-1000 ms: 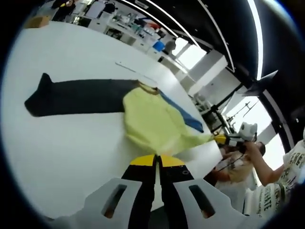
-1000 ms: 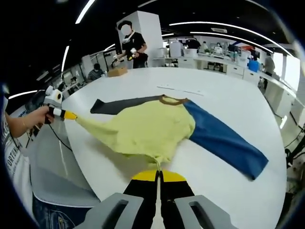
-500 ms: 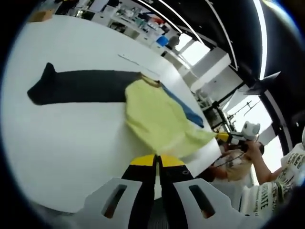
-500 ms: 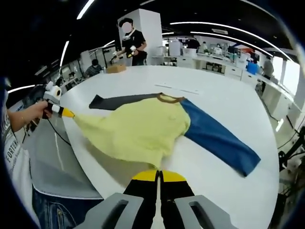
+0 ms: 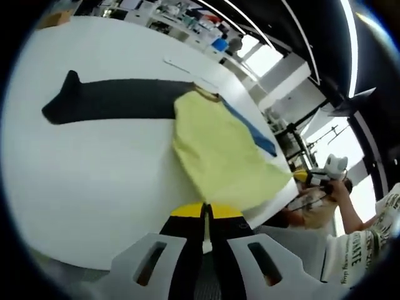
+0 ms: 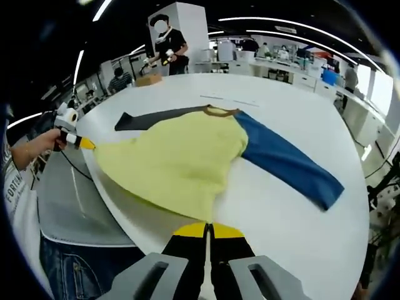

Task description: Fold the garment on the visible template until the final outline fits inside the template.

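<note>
The garment [image 6: 181, 159], a yellow body with one dark sleeve [image 6: 159, 117] and one blue sleeve [image 6: 290, 165], lies on the white round table [image 6: 281, 212], and its lower hem is held up at two corners over the near table edge. Compared with the pictures of one second ago, the yellow body has been spread wider and flatter: the bunched folds near the hem are mostly gone, and the hem has been drawn further out toward the table rim. The sleeves have stayed stretched out to both sides, the collar between them.

The right gripper [image 6: 207, 229] is pressed together on one hem corner, the cloth being pinched between its yellow tips. The left gripper [image 5: 205, 212] is likewise closed on the other corner; it is seen also in the right gripper view, at the far left [image 6: 80, 142], with the cloth pulled to a point there.

No template outline can be made out on the table in these pictures. It is judged that the garment has only been smoothed and tensioned, so the folding itself is not yet begun; probably the hem must next be carried over toward the collar.
</note>
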